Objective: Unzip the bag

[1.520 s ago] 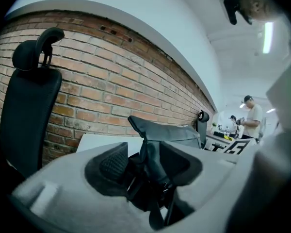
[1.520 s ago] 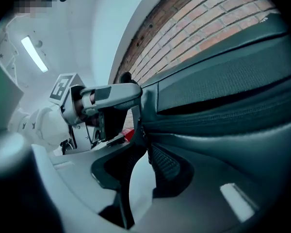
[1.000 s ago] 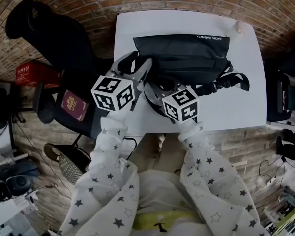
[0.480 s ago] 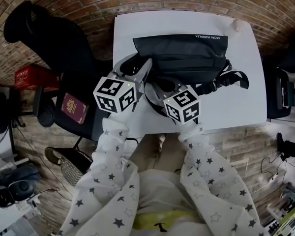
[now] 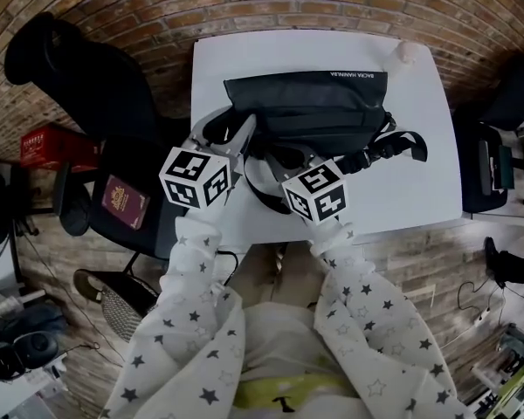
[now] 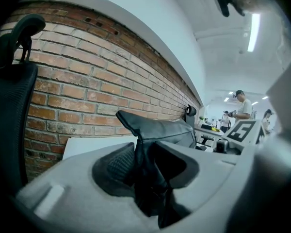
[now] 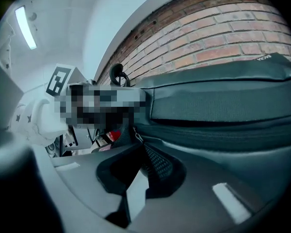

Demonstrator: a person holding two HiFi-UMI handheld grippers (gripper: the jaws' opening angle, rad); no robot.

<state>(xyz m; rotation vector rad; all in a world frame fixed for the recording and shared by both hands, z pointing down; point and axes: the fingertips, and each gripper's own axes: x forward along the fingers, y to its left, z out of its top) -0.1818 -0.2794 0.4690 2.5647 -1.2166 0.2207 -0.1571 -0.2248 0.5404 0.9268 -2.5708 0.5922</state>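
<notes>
While clamping a corner of the black bag (image 5: 306,103) in the left claw (image 6: 148,164) and its zipper pull (image 7: 135,136) in the right claw (image 7: 136,164), both just squeezed shut, on the bench (image 5: 419,190): grabbed, looks like. Next, drag pull along, corner anchored.

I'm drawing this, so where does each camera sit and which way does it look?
Left gripper view: rides the left claw, faces the brick wall; its jaws have just closed on a corner of the bag.
Right gripper view: rides the right claw, looks along the bag; its jaws have just closed on the zipper pull.
Head view: on the person's head, looks down at the table; starry sleeves and both claws show.
Shared: every view sees the bag.
</notes>
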